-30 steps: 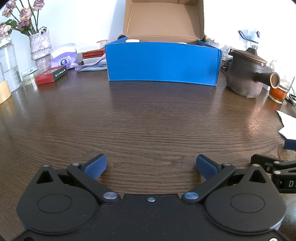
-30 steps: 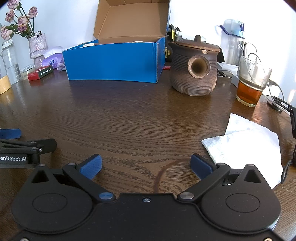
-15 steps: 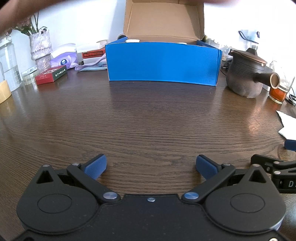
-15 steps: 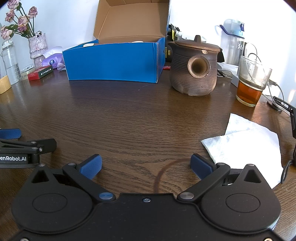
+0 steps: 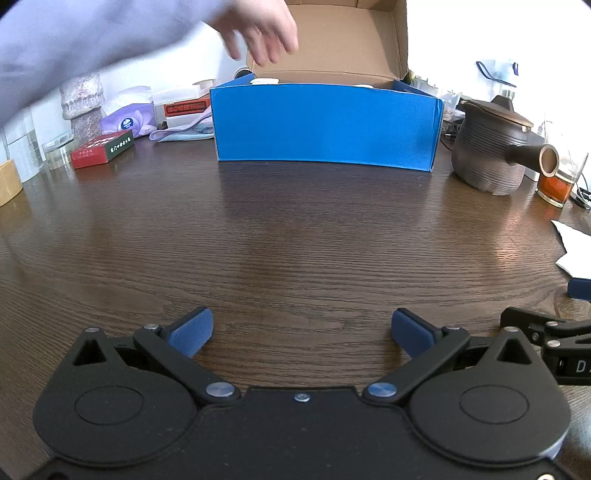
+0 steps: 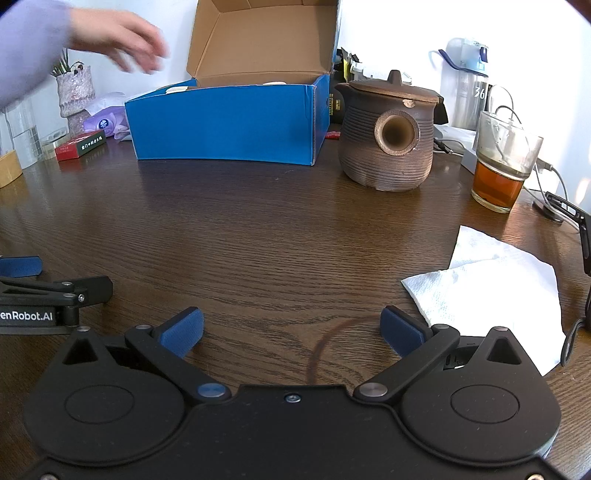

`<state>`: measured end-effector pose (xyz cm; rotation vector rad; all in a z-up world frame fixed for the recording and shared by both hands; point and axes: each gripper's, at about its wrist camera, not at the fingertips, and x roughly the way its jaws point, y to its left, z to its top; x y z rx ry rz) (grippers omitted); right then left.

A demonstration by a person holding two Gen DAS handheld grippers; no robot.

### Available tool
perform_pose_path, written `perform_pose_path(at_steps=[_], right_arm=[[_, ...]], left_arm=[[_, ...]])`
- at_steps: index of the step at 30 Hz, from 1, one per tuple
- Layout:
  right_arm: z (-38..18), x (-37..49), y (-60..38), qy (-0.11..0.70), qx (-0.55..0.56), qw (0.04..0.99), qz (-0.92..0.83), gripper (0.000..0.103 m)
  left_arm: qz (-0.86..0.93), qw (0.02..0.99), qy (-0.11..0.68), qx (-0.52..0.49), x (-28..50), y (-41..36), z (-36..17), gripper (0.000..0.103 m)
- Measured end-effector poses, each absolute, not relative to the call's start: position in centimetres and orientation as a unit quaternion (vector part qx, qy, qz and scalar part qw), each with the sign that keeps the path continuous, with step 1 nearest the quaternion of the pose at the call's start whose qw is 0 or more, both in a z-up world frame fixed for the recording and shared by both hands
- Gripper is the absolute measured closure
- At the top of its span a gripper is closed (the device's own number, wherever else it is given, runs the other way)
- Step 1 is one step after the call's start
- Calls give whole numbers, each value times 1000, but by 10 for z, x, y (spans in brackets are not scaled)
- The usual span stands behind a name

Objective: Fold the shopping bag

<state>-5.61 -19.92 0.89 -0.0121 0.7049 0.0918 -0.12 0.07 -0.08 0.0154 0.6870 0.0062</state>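
While no shopping bag shows anywhere on the dark wooden counter (image 5: 295, 236), the step in hand looks like fetching one: a bare hand (image 5: 264, 35) on a lilac sleeve (image 5: 74, 48) reaches toward the open blue cardboard box (image 5: 325, 125) at the far edge, so the bag may lie inside it, though I cannot tell. To do this well, I judge the bag should be laid flat on the bare middle of the counter, clear of the glass of tea (image 6: 502, 166) near the right edge, before either tool is taken up.

One box, one brown ridged teapot (image 6: 388, 140), one white paper towel (image 6: 491, 288), one glass, one red packet (image 5: 102, 148).

Two tools rest at the near edge: the left hand-held gripper (image 5: 301, 328) and the right hand-held gripper (image 6: 291, 326), each with jaws spread wide, released, grasping nothing.
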Motion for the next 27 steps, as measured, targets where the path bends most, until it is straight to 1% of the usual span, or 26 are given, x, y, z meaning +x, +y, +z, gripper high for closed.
perform_pose_path(at_steps=[27], right_arm=[[8,-56,-199,345,-6,938,45,0]], left_arm=[[3,942,337,8,-1,2,-1,0]])
